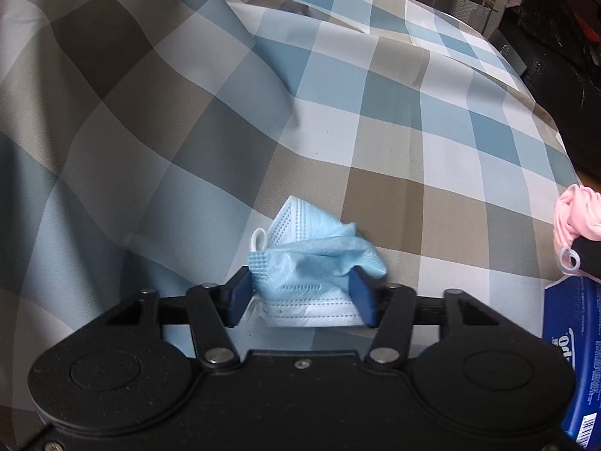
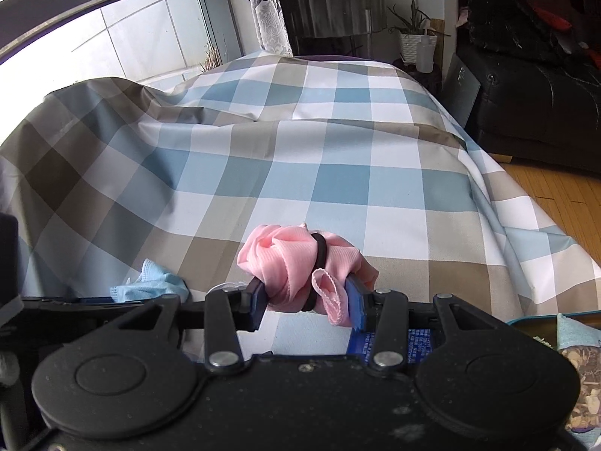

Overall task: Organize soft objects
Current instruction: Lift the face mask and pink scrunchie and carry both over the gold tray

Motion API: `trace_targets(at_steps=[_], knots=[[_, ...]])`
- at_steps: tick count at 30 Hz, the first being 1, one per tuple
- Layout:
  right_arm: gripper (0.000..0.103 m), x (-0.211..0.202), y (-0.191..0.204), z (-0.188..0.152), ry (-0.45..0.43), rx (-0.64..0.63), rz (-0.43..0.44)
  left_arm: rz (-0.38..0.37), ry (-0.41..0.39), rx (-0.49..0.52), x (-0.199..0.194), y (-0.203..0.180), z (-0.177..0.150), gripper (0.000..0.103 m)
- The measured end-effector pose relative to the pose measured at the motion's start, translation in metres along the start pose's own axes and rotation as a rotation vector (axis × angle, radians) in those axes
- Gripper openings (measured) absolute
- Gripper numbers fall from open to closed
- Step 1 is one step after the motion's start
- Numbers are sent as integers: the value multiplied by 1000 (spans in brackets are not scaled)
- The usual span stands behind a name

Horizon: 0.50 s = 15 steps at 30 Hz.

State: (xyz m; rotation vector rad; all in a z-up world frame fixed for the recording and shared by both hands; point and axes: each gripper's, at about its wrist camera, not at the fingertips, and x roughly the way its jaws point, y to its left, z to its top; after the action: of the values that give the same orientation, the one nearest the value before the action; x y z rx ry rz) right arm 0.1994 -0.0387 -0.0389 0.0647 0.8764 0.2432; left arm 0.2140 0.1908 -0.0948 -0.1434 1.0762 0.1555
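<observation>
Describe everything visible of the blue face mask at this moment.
The face mask is a light blue disposable one of thin, pleated, dimpled fabric, crumpled and folded over itself, its paler underside showing at the bottom. A white ear loop sticks out at its left. The left tongs are shut on it, both pads pressing its sides, over the checked cloth. Whether it touches the cloth is unclear.
</observation>
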Motion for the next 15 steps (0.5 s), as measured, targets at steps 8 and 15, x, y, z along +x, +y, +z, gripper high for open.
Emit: trace_targets(at_steps=[8,15], knots=[[42,-58,-44,5,-84,45,-20,-13,-40,11,-31,-10,6,46],[42,-111,-106,0,-137,131,-84,-92,-114,111,-84,-58,13,44]])
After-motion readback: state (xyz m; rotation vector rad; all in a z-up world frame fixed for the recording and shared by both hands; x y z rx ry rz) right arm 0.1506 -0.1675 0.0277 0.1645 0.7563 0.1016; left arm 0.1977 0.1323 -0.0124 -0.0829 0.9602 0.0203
